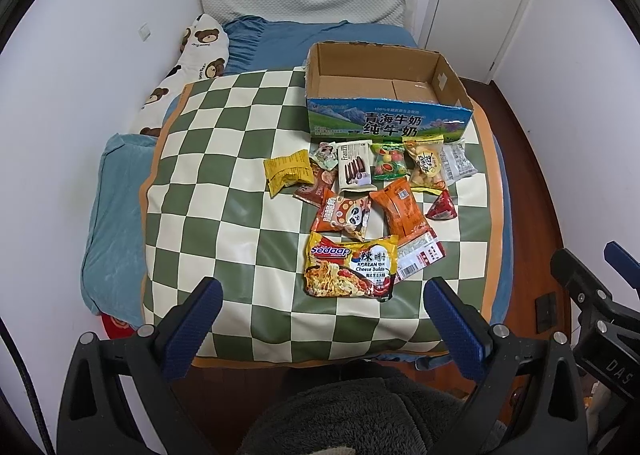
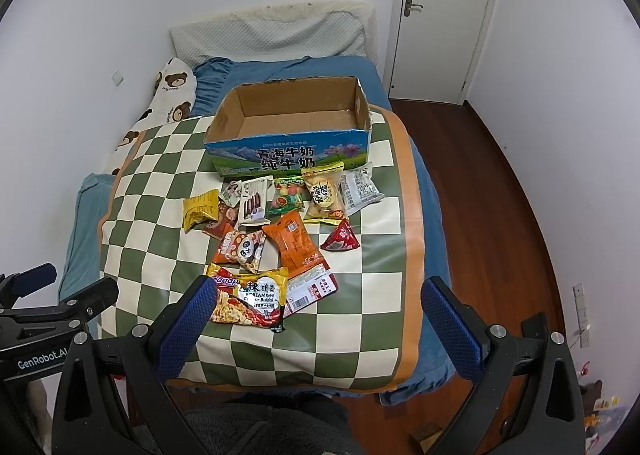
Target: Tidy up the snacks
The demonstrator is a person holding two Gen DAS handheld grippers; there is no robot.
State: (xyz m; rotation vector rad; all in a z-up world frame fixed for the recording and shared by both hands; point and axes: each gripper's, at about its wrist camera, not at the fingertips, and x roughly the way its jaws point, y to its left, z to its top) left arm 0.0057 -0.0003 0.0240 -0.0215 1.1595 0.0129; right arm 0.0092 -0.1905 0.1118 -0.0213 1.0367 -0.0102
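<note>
A green and cream checked mat [image 1: 224, 159] lies on a bed with a blue sheet [image 1: 304, 35]. A pillow with brown bears [image 1: 192, 55] leans along the white wall. A pale pillow [image 2: 272, 35] sits at the head. A white door [image 2: 444, 15] stands shut beside the brown wood floor [image 2: 504, 215].

I note a bed [image 1: 304, 35] against white walls [image 1: 100, 15]. A white door [image 2: 444, 15] stands right of its head; dark wood floor [image 2: 500, 195] runs along its right side.
</note>
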